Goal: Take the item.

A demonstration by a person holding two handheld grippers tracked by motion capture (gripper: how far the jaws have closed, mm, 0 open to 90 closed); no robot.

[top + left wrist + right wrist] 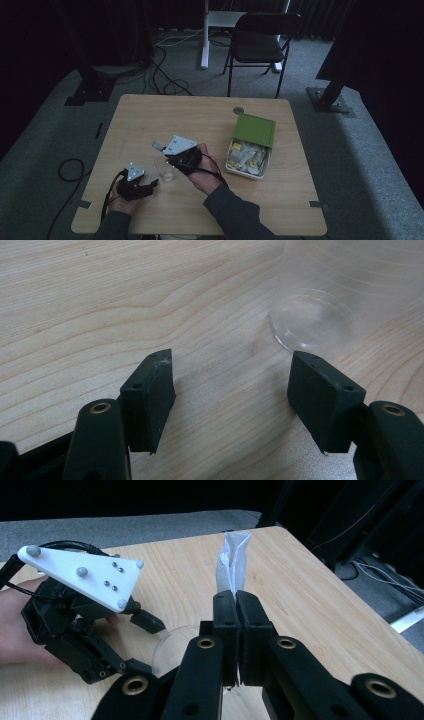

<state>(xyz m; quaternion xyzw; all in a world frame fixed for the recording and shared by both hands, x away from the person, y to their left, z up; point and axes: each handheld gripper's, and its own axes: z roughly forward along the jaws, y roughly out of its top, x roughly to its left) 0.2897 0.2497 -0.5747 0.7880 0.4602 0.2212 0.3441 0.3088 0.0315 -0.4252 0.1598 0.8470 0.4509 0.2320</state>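
A clear plastic cup stood upright on the wooden table, near the person's edge and between the two grippers. In the left gripper view its round base rested on the wood grain just ahead of one jaw of that gripper.

The left gripper lay low at the table, just left of the cup, its jaws spread wide with nothing between them. In the right gripper view the same tool appeared beside the cup rim, carrying a white three-cornered plate.

The right gripper had its jaws pressed together on a small white packet, which stood up out of the jaw tips. In the high view this gripper was held above and just behind the cup, the packet end showing at its tip.

To the right on the table sat an open box with a raised green lid, holding more packets in white and yellow. It was well apart from the cup.

Beyond the table stood a dark folding chair on grey carpet, with cables trailing across the floor.
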